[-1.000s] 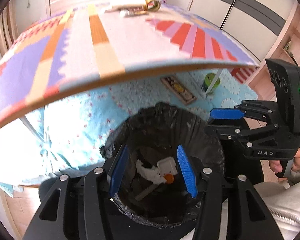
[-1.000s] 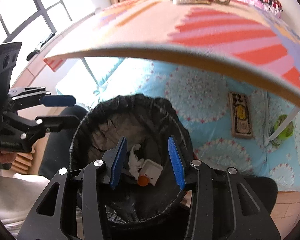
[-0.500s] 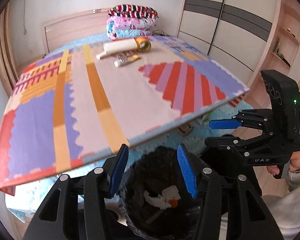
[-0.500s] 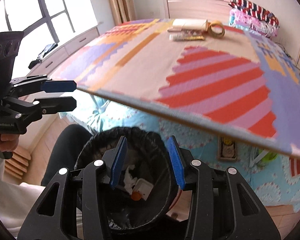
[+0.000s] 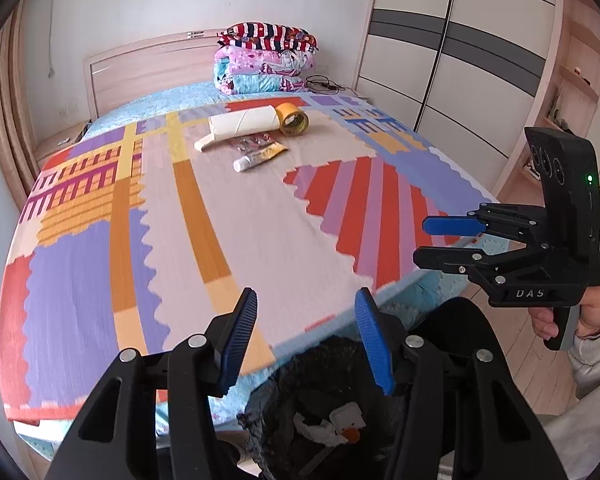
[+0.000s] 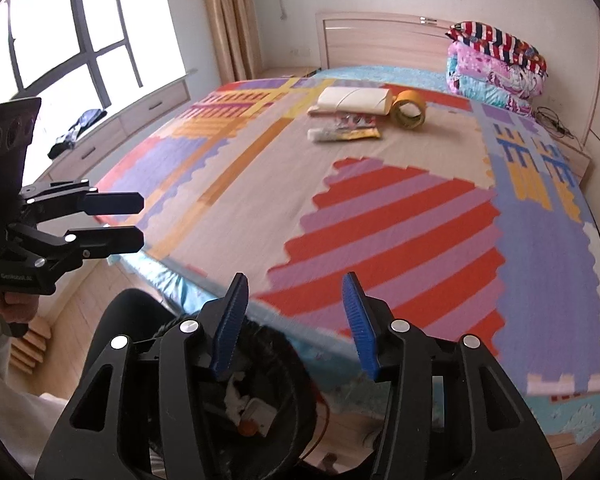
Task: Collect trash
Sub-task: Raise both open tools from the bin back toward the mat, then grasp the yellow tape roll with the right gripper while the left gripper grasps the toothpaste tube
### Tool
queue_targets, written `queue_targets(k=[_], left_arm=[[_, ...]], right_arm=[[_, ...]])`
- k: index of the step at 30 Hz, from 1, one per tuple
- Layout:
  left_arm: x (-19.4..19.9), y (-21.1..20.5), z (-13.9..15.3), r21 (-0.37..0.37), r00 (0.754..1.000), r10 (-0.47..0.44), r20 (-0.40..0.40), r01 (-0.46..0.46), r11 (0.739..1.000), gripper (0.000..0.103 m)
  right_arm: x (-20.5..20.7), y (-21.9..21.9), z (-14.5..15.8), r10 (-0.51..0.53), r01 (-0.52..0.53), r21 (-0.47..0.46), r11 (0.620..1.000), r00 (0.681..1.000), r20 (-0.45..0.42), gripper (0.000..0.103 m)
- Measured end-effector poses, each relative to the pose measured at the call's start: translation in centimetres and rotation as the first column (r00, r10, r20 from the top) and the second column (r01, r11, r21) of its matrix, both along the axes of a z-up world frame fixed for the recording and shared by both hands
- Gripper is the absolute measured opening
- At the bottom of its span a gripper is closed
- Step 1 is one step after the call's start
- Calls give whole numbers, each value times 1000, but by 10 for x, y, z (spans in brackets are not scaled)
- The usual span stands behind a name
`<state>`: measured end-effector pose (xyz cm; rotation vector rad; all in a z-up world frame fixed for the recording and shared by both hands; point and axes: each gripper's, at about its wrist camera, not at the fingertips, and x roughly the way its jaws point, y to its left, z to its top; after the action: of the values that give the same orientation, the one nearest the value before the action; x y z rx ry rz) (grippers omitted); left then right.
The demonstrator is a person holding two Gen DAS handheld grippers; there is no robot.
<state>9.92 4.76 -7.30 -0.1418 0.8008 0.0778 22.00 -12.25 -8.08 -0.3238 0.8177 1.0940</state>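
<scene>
A: In the left wrist view, the left gripper point(image 5: 304, 336) has its jaws spread and nothing is between them. Under it stands the bin with the black bag point(image 5: 324, 412), and some white scraps and a small orange piece already lie inside. The trash that is left lies far up the mat point(image 5: 240, 224): a cardboard roll point(image 5: 244, 123), a tape ring point(image 5: 295, 119), a tube point(image 5: 256, 159) and a wrapper point(image 5: 256, 145), all close together.

B: And the right gripper point(image 5: 440, 242)?

A: In this view it is on the right side, held by a hand point(image 5: 560, 316), jaws apart and empty.

B: So how to do the next reach well?

A: I think each gripper should take one separate piece. The tape ring touches the end of the roll, so it is better to come to it from its free side.

B: What does the right wrist view give?

A: The right gripper point(image 6: 296, 320) has just been opening its jaws, and nothing is between them. The left gripper point(image 6: 136, 220) is at the left edge, also spread. The same group of trash is far ahead: roll point(image 6: 354, 100), tape ring point(image 6: 409, 110), tube point(image 6: 324, 134).

B: Does the wrapper point(image 6: 356, 121) lie on the tube?

A: I cannot tell; the picture is too soft there. I would take the tube by its cap end, low and flat, so the foil does not drag along.
</scene>
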Motion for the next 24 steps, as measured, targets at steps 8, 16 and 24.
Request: queue_targets(k=[8,16,24], left_arm=[[30,15,5,26,1000,-15,9,15,1000,49],[63,31,0,52,999,-33,-2,33,998,49],[96,50,-5,63,999,-43,-14,44,997,49]], right_arm=[[32,7,12,-49,48,28,998,999,23,50],[69,25,22,-116,114,35,993,991,60,51],[111,49,32,-162,159,67,985,986,46,52]])
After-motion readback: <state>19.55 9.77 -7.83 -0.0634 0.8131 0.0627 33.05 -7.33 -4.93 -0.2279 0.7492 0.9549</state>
